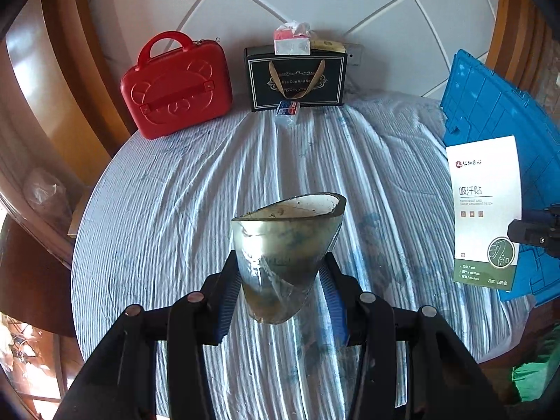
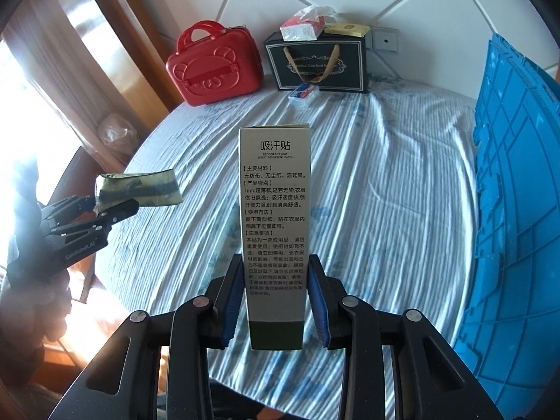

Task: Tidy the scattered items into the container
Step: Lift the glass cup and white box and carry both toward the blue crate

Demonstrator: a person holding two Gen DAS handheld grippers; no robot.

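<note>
In the left wrist view we see our left gripper [image 1: 280, 301] at the bottom centre of the frame, its blue-padded fingers [image 1: 227, 301] partly apart and pressed on either side of a worn camouflage-patterned roll [image 1: 287, 245], which stands up out of them above the striped sheet [image 1: 175, 192]. At the right edge of that frame the white and green patch box [image 1: 486, 210] hangs in front of the blue container [image 1: 490, 105], with a dark bit of the other gripper just beside it. In the right wrist view our right gripper [image 2: 276, 301] sits at the bottom centre, fingers drawn in tight on the narrow sides of the patch box [image 2: 274, 210], whose printed face rises upright through the middle of the frame. The blue container [image 2: 518, 192] fills the right edge of this view, its ribbed wall standing beside the sheet [image 2: 385, 175]. At the left edge we see the left gripper [image 2: 105, 210] with the camouflage roll [image 2: 140, 190] jutting from it. Along the wall at the top of both frames stand a red bear-embossed case [image 1: 175, 87] on the left and a black gift bag [image 1: 297, 77] in the centre, with a tissue pack [image 1: 292, 40] on top of the bag and a small red and blue packet [image 1: 288, 108] lying on the sheet just in front of it.
</note>
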